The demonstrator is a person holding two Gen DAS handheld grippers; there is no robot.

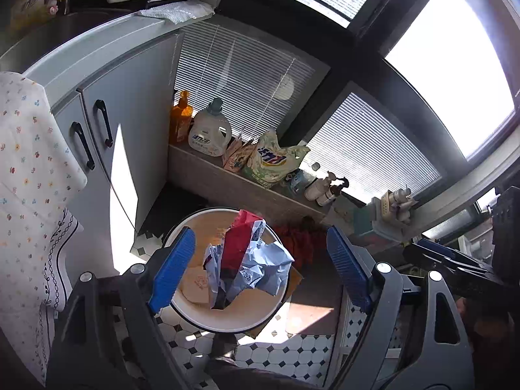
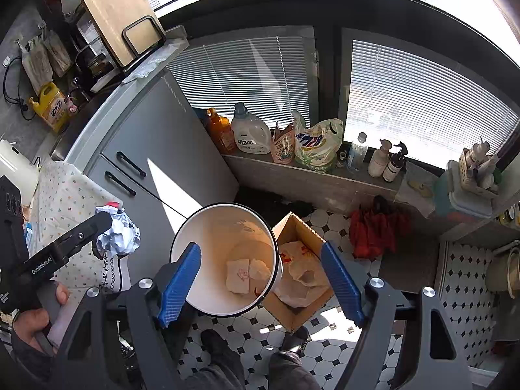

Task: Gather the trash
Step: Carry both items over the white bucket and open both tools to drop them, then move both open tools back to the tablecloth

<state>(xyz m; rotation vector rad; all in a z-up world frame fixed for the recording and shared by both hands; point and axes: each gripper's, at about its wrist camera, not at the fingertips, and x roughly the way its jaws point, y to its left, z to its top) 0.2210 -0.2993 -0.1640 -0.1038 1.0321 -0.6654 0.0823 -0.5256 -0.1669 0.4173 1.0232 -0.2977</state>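
A crumpled red and pale-blue wrapper (image 1: 250, 260) hangs between the wide-apart blue pads of my left gripper (image 1: 260, 230), and neither pad presses on it. Below it stands a round white bin (image 1: 195, 320) with paper scraps inside. In the right wrist view the same wrapper (image 2: 118, 230) shows at the tip of the left gripper (image 2: 100, 224), left of the bin (image 2: 182, 237). My right gripper (image 2: 260, 245) is open and empty above the bin's mouth, where pale paper scraps (image 2: 240, 274) lie on the bottom.
A cardboard box (image 2: 304, 227) holding plastic bags leans against the bin's right side. A grey cabinet (image 2: 156, 149) and a table with a floral cloth (image 2: 71, 195) stand at left. Detergent bottles (image 2: 250, 130) line the window ledge. A red bundle (image 2: 373, 230) lies on the tiled floor, with the person's shoes (image 2: 221, 347) below.
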